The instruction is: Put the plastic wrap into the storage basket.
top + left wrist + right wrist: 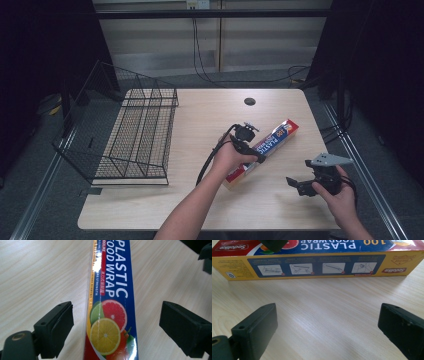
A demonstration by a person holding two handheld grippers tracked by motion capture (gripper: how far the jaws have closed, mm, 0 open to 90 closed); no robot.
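A long box of plastic wrap (262, 150) lies slantwise right of the counter's (200, 200) middle, its far end well short of the right edge. The left gripper (116, 325) sits over the box with its jaws apart, one on either side, neither touching it. The right gripper (300, 185) rests near the right edge, jaws wide apart over bare wood. A wire basket (135, 135) fills the left side. The box reads "PLASTIC FOOD WRAP", "Sodolike" and "100".

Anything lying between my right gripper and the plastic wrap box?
Nothing: the right gripper view shows bare table between the right gripper and the plastic wrap box.
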